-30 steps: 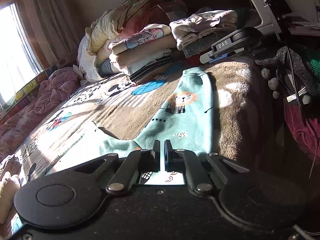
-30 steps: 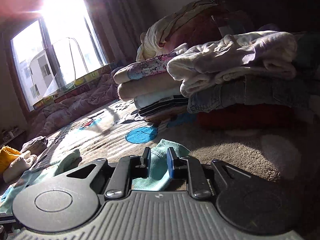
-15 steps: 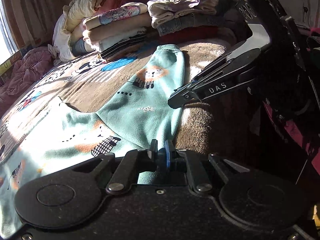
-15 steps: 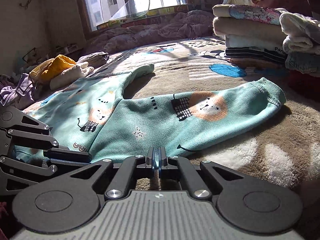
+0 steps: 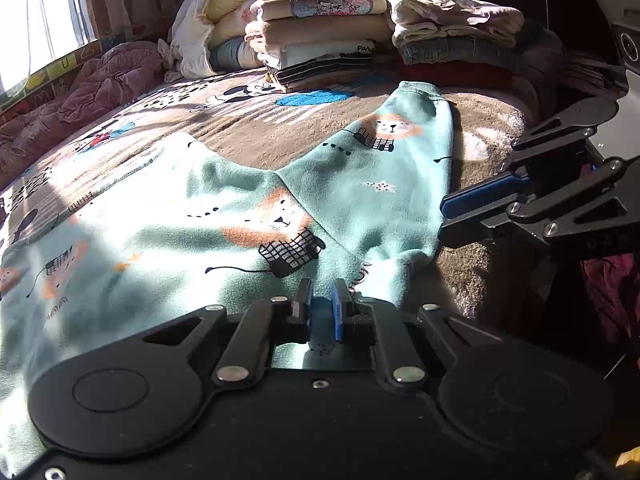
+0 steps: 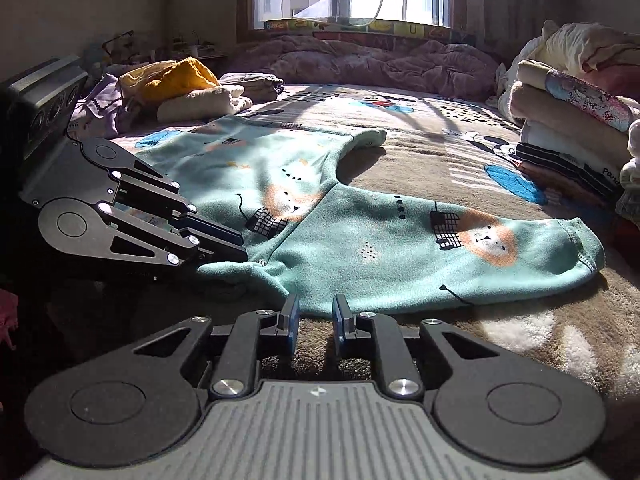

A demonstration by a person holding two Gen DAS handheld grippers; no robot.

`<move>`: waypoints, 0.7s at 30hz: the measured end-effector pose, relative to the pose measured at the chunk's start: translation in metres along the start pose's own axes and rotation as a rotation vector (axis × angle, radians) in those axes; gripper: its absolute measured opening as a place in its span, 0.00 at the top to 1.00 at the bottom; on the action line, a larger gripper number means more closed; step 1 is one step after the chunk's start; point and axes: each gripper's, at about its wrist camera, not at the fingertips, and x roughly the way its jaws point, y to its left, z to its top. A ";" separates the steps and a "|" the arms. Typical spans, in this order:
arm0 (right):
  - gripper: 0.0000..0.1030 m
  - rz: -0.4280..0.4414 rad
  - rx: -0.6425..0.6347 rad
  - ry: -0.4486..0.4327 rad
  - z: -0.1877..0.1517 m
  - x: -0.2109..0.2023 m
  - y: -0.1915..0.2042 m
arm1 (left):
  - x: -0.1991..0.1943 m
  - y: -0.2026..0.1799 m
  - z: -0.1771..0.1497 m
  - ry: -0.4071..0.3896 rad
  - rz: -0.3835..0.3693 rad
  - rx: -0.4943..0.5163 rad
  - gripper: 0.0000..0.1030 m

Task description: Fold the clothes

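A teal child's shirt with lion prints (image 5: 240, 208) lies flat on the bed blanket, one sleeve (image 6: 460, 248) stretched toward the folded stacks. My left gripper (image 5: 321, 312) is shut on the shirt's near edge by the collar; it also shows in the right wrist view (image 6: 236, 246) with its fingers on the cloth. My right gripper (image 6: 314, 320) is open and empty, just short of the sleeve's lower edge. It shows at the right of the left wrist view (image 5: 444, 220).
Folded clothes are stacked at the head of the bed (image 5: 328, 40) (image 6: 572, 128). A loose pile of unfolded clothes (image 6: 172, 84) lies at the far left. A pink quilt (image 6: 380, 64) lies under the window. The patterned blanket (image 6: 420, 136) covers the bed.
My right gripper has opened and let go of the sleeve, which now lies flat. My left gripper stays shut on the shirt's edge and has shifted slightly.
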 end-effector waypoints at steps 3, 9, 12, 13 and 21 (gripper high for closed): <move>0.77 -0.011 0.011 -0.086 0.005 0.007 0.002 | 0.000 -0.001 -0.001 0.000 0.003 0.009 0.92; 0.74 -0.153 0.288 -0.035 0.009 0.044 -0.070 | -0.001 0.004 -0.003 -0.001 -0.013 -0.014 0.92; 0.81 -0.307 0.407 -0.057 0.009 0.045 -0.112 | -0.003 0.007 -0.003 -0.003 -0.024 -0.029 0.90; 0.78 -0.296 0.428 -0.085 0.009 0.043 -0.113 | -0.003 0.008 -0.003 -0.003 -0.028 -0.034 0.90; 0.66 -0.229 0.228 0.051 0.031 0.082 -0.071 | -0.027 0.055 0.001 -0.084 -0.062 -0.255 0.54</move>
